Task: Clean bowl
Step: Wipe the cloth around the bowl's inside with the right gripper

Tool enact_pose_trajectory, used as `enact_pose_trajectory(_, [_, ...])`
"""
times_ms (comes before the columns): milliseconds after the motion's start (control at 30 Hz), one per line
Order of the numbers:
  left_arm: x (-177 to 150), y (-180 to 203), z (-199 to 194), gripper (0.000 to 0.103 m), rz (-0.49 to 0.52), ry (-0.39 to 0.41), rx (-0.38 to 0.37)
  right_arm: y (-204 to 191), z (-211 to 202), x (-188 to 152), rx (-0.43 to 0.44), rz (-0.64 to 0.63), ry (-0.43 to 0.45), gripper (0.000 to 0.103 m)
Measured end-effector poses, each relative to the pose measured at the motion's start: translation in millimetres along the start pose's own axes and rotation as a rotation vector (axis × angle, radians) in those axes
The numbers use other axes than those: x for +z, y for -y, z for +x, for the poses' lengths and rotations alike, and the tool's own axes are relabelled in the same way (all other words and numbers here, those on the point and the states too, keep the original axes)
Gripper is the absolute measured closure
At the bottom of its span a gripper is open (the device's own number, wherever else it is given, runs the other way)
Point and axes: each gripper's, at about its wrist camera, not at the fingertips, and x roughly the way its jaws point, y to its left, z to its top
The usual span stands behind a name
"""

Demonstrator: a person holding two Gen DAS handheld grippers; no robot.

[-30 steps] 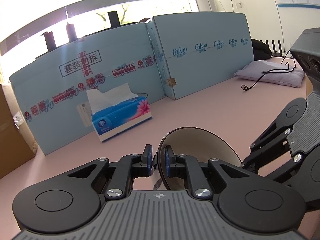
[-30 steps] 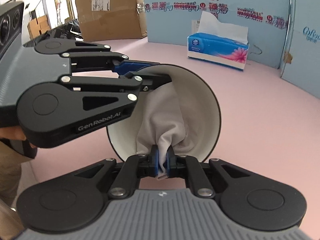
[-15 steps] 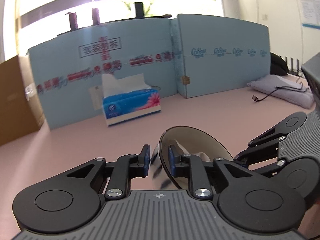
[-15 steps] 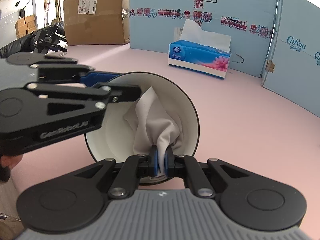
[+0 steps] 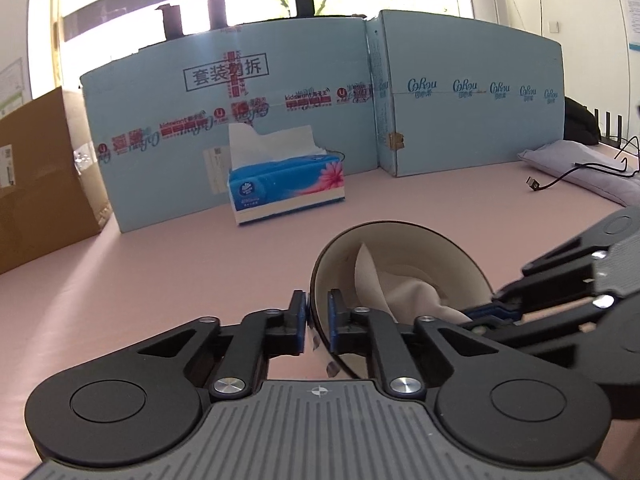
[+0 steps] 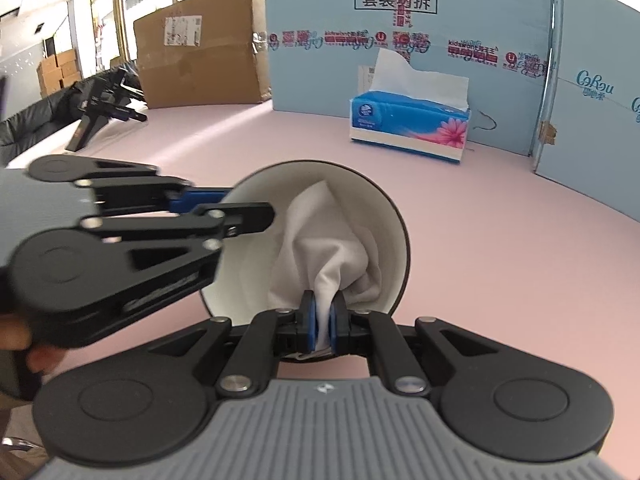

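A bowl [image 5: 440, 256], dark outside and white inside [image 6: 384, 216], is tipped on its side above the pink table. My left gripper [image 5: 317, 320] is closing its jaws on the bowl's near rim, one blue pad inside and one outside. In the right wrist view the left gripper [image 6: 236, 206] comes in from the left onto that rim. My right gripper [image 6: 322, 320] is shut on a bunched white cloth [image 6: 328, 248], which is pushed against the bowl's inner wall. The left wrist view shows the cloth [image 5: 404, 288] inside the bowl and the right gripper [image 5: 476, 314] at its right.
A blue tissue box [image 5: 286, 188] [image 6: 408, 126] stands farther back on the pink table [image 5: 160, 280]. Tall blue cartons [image 5: 240, 120] wall off the back, with a brown carton [image 6: 200, 48] at the left. A pale cushion with a black cable [image 5: 580, 168] lies at the right.
The left jaws stood wider on the rim half a second ago and have narrowed onto it. The left wrist has rolled, and the cloth has shifted inside the bowl.
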Motion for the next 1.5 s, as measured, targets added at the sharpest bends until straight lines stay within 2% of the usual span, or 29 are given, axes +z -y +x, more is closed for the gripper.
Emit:
enact_pose_trajectory(133, [9.0,-12.1,3.7,0.093,-0.021,-0.004,-0.077,-2.5,-1.3,0.6,0.0,-0.004,0.0,0.096])
enact_pose_trajectory(367, [16.7,-15.5,8.7,0.092,0.025,-0.014,-0.129,-6.9,-1.1,4.7,0.044,-0.02,-0.003,0.096])
enact_pose_trajectory(500, [18.5,-5.9,10.0,0.092,0.094,0.002,-0.121,-8.9,2.9,5.3,0.089,-0.019,-0.024,0.096])
enact_pose_trajectory(667, [17.5,-2.0,8.6,0.092,0.115,0.011,-0.121,-2.8,7.8,4.4,0.074,-0.017,-0.062,0.095])
enact_pose_trajectory(1033, [17.1,5.8,10.2,0.092,0.17,0.028,-0.111,-3.9,8.5,4.8,-0.028,-0.113,-0.104,0.095])
enact_pose_trajectory(1367, [16.0,8.4,10.6,0.092,0.207,0.044,-0.109,-3.2,7.8,3.6,-0.158,-0.174,-0.052,0.096])
enact_pose_trajectory(1500, [15.1,8.5,11.6,0.093,0.218,0.042,-0.104,3.7,3.4,9.3,-0.183,-0.152,-0.001,0.096])
